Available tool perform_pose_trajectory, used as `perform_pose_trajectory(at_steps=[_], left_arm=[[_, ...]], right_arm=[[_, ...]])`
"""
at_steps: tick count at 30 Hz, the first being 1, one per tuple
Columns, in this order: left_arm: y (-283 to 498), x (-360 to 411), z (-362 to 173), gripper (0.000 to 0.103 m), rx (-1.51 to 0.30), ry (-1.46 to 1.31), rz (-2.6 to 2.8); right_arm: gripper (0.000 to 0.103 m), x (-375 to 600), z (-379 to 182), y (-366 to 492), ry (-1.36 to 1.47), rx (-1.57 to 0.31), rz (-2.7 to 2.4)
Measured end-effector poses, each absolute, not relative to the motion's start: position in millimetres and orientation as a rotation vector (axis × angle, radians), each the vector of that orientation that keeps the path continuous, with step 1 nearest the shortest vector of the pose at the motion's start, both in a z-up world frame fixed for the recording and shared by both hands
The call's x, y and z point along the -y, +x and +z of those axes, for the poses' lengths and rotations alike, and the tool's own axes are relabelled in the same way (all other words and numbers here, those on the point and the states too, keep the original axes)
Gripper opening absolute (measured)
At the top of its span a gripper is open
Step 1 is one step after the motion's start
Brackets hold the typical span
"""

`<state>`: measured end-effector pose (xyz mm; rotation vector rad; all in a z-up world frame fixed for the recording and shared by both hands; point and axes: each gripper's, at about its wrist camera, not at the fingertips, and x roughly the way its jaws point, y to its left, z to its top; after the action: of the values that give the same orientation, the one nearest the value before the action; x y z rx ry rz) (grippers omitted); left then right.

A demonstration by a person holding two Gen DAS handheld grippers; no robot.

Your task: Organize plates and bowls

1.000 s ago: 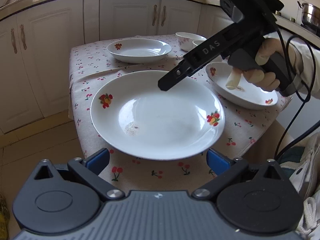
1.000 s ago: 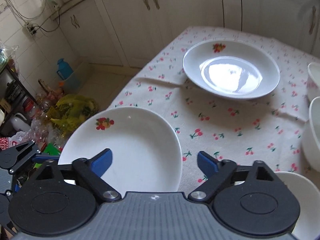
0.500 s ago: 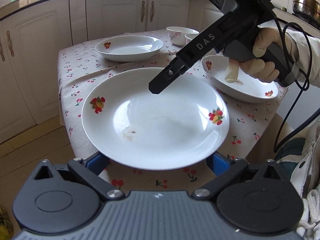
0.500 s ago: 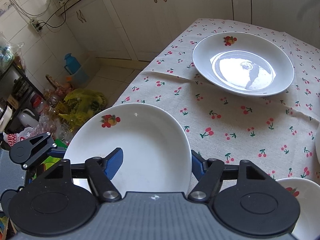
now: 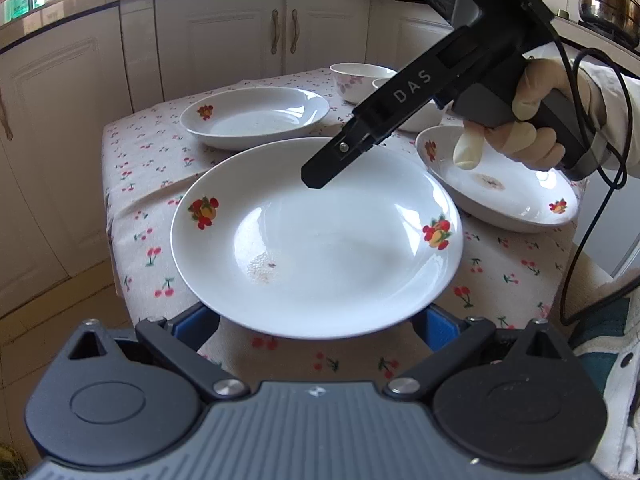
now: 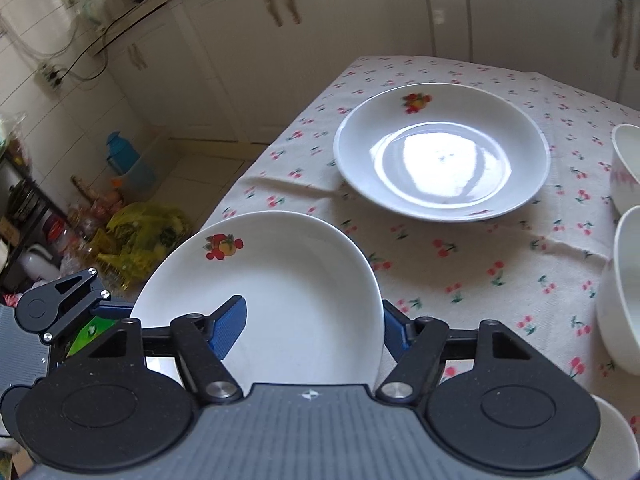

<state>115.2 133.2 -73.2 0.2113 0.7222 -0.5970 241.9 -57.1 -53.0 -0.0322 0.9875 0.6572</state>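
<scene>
A white plate with fruit decals [image 5: 320,240] hangs tilted above the cherry-print tablecloth [image 5: 132,184]. In the right wrist view my right gripper [image 6: 312,328] is shut on this plate [image 6: 288,280], one blue pad inside the rim and the other behind it. From the left wrist view its black finger [image 5: 340,156] reaches over the plate's far rim, held by a gloved hand [image 5: 532,120]. My left gripper [image 5: 316,328] stands open, its blue fingertips wide apart beneath the plate's near rim. A second plate [image 5: 256,116] lies at the far side, a third [image 5: 500,184] at the right.
Two white bowls [image 6: 628,168] [image 6: 624,288] stand along the table's right side, beyond the far plate [image 6: 440,152]. The table's left edge drops to a tiled floor with bags and bottles [image 6: 132,236]. White cabinets [image 5: 224,40] stand behind. A black cable [image 5: 592,216] hangs from the right gripper.
The right gripper's jaws have closed onto the decal plate's rim. The plate has come up off the cloth and now overlaps the far plate in the left wrist view.
</scene>
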Motion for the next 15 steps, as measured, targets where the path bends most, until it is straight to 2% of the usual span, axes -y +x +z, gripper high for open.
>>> perform_pose_trajectory(at_steps=[15], left_arm=[[128, -127, -78, 0.101, -0.691, 0.262, -0.602]], right_arm=[[0.078, 65, -60, 255, -0.012, -0.994, 0.614]])
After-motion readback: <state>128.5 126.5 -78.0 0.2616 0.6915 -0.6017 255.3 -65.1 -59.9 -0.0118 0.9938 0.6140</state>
